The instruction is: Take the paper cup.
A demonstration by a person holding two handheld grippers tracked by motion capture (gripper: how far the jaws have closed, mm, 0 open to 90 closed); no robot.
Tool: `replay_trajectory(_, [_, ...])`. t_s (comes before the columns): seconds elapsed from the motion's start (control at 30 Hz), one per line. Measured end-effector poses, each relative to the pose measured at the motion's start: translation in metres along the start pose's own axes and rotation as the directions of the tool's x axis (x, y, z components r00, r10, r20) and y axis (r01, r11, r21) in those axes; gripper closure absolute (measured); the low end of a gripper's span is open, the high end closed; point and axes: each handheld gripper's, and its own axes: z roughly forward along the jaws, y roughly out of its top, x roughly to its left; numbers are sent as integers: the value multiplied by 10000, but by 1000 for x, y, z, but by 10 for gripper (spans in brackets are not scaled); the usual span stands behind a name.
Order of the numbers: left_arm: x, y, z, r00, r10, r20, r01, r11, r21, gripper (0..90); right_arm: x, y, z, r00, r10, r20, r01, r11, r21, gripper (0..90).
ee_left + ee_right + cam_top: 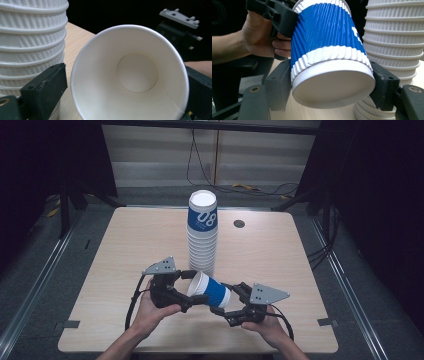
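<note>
— Both hands sit at the near table edge, a single cup lying sideways in the air between them, just before the tall cup stack.

— Who has it?

— Right gripper clamps its base end. Left gripper stands released, jaws flanking the rim without pressing.

— Risk?

— One-ended hold: the cup may sag or slip. Its rim could also clip the stack and topple it.

A cup lies sideways just before the cup stack.
</note>
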Motion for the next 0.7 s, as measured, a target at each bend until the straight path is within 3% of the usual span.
replay_trajectory(0.3, [-2,-1,6,9998,38,182,-45,9994,336,41,0,2,1,9999,-163,12,163,9999,-29,283])
replay_trajectory(0.6, [-3,0,5,9997,102,208,-108,9995,288,61,-1,2,1,9997,-247,-74,247,9997,-51,283])
replay_trajectory(0.7, [-3,-1,7,9994,-49,356,39,9996,289,59,0,2,2,9997,-217,-124,216,9998,-55,283])
